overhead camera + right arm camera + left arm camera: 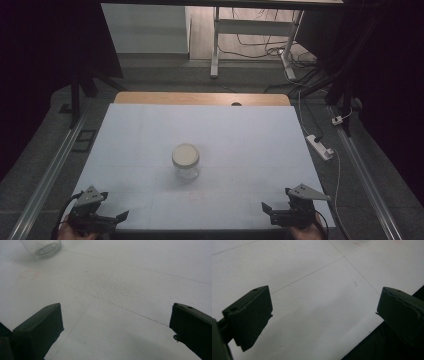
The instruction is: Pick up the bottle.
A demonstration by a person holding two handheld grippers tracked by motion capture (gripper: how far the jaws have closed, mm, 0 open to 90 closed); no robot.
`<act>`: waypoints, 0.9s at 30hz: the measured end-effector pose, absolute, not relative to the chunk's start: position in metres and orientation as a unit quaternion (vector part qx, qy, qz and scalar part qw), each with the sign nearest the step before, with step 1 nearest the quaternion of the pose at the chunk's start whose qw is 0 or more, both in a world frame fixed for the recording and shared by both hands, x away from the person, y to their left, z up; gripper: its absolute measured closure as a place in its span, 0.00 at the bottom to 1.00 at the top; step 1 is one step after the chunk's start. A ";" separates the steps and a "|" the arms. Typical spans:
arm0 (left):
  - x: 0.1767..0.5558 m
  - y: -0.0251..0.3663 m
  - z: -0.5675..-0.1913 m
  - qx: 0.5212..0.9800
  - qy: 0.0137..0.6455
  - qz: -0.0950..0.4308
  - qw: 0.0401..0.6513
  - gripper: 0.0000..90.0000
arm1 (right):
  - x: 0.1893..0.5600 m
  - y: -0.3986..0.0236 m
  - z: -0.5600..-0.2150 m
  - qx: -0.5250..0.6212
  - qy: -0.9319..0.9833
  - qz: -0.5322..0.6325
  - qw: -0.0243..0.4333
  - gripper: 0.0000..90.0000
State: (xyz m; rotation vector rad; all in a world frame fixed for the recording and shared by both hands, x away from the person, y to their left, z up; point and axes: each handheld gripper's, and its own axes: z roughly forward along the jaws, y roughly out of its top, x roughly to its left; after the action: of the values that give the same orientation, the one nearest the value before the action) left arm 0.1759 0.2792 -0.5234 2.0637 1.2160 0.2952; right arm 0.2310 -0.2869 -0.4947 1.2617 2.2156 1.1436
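A clear glass jar (186,161) with a cream lid stands upright near the middle of the white table top (150,135). Its glass base (41,247) appears at the top left of the right gripper view. My left gripper (112,220) rests at the front left corner, far from the jar, jaws wide apart with nothing between them (324,315). At the front right corner my right gripper (272,211) is likewise open and empty (116,325). A hand holds each gripper at the bottom edge.
A wooden strip (200,98) runs along the table's far edge. Metal rails (50,175) flank the table. A white power strip (320,146) and cables lie on the floor at the right; a desk frame (250,30) stands behind.
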 end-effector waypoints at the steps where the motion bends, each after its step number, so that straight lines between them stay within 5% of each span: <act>1: 0.176 0.280 -0.523 0.799 0.470 0.113 0.357 0.01 | 0.231 -0.287 -0.495 0.445 0.781 0.404 0.170 0.00; 27: 0.179 0.279 -0.524 0.799 0.475 0.106 0.354 0.00 | 0.232 -0.286 -0.495 0.434 0.789 0.404 0.159 0.00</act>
State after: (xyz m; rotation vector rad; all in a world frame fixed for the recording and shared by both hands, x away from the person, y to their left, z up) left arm 0.1789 0.2795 -0.5236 2.0650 1.2269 0.2740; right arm 0.2318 -0.2860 -0.4954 1.2410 2.2566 1.1535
